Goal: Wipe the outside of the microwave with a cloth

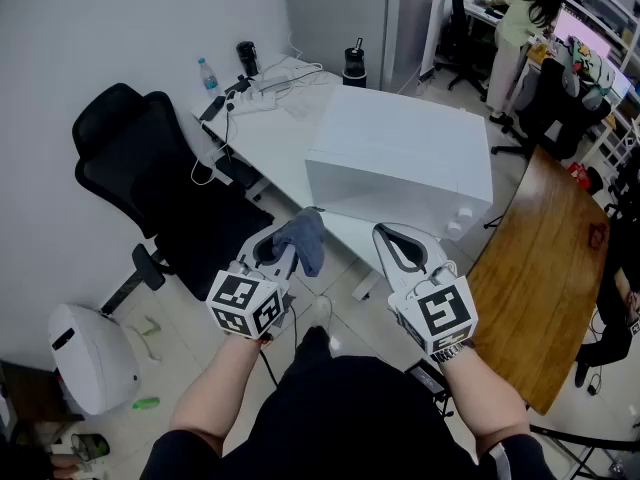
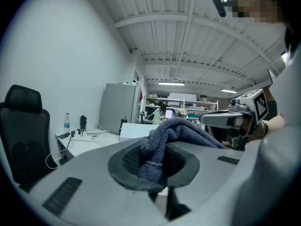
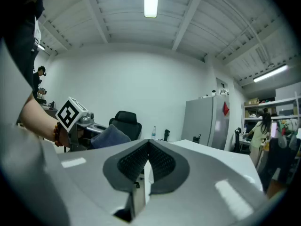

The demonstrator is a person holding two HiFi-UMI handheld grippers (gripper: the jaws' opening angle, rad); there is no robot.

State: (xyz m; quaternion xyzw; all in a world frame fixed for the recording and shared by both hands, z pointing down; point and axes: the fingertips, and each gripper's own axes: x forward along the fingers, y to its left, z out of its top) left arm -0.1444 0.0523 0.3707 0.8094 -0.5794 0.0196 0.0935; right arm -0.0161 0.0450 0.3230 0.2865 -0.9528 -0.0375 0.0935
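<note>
Left gripper view: cloth [image 2: 181, 133] clamped between the left gripper's [image 2: 157, 160] fingers [image 2: 123, 162].

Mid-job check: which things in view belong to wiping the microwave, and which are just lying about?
For the job: white box-shaped microwave; grey-blue knitted cloth, clamped in the left gripper; right gripper, shut and empty.
Lying about: black office chair; clear plastic water bottle; black flask; tangled white cables; brown wooden table.
</note>
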